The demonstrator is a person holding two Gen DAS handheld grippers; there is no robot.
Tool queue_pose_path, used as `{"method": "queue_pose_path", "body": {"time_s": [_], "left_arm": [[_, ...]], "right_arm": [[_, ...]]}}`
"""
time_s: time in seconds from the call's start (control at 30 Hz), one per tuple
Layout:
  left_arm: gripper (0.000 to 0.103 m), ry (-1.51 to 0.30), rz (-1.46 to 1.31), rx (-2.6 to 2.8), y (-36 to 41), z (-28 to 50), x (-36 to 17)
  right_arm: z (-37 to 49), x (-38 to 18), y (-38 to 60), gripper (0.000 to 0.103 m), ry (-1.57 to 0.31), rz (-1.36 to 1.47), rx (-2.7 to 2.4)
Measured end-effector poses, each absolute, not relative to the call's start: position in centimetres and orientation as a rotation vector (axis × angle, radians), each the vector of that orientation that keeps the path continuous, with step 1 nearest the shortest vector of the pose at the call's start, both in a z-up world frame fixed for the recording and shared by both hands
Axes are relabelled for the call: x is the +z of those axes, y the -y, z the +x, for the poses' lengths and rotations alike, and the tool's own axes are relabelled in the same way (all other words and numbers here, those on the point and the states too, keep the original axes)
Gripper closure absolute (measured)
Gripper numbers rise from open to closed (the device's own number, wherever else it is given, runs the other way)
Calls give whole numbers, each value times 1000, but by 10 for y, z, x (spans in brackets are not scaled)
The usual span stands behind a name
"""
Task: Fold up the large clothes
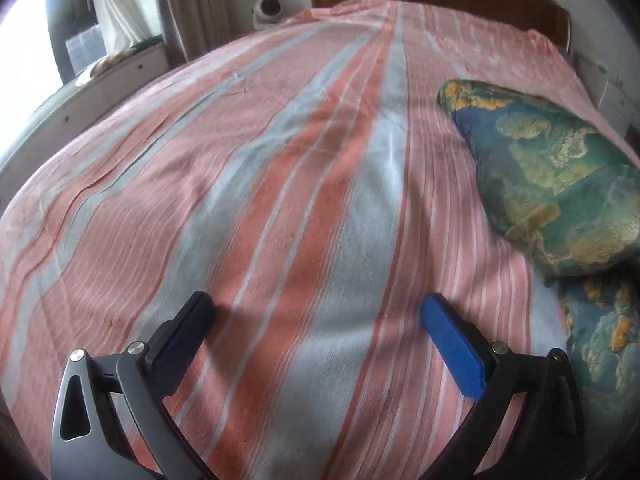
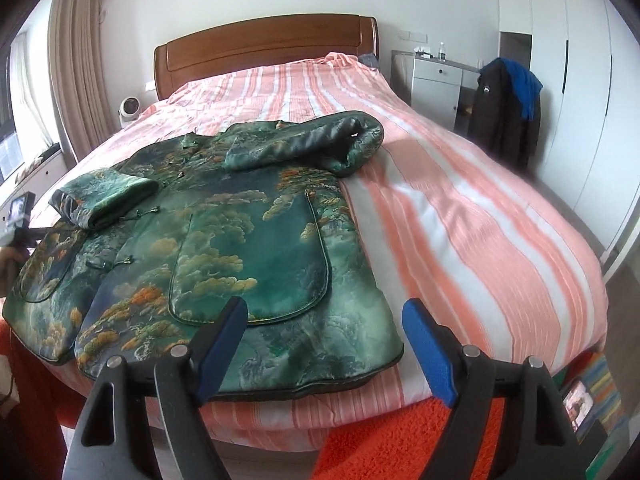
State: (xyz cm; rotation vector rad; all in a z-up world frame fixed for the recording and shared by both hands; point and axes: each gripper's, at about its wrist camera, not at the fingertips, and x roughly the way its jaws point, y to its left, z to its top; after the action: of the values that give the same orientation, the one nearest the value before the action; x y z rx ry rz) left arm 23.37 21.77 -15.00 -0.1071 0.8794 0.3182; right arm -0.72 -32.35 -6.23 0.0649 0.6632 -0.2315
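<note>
Left wrist view: left gripper [image 1: 318,312] hung over bare striped bedspread [image 1: 248,184], jaws wide apart, empty; green jacket [image 1: 560,184] lay off to their right. Right wrist view: jacket [image 2: 224,240] spread flat, sleeves folded in; right gripper [image 2: 326,316] above its hem, jaws parted, gripping nothing.

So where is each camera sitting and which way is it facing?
Left wrist: on the left gripper, angled down across the striped bed cover toward the headboard; open fingers show.
Right wrist: on the right gripper, at the bed's foot, facing the green jacket; open fingers show.
Shared: bed, jacket, headboard.
</note>
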Motion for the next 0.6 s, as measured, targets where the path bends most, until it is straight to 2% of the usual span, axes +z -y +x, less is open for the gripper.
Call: {"method": "queue_pose_path", "body": {"time_s": [0.6], "left_arm": [[0,-868,-102,323,-211,227,-155]], "right_arm": [[-8,-43,322,24,-582,166,-219]]}}
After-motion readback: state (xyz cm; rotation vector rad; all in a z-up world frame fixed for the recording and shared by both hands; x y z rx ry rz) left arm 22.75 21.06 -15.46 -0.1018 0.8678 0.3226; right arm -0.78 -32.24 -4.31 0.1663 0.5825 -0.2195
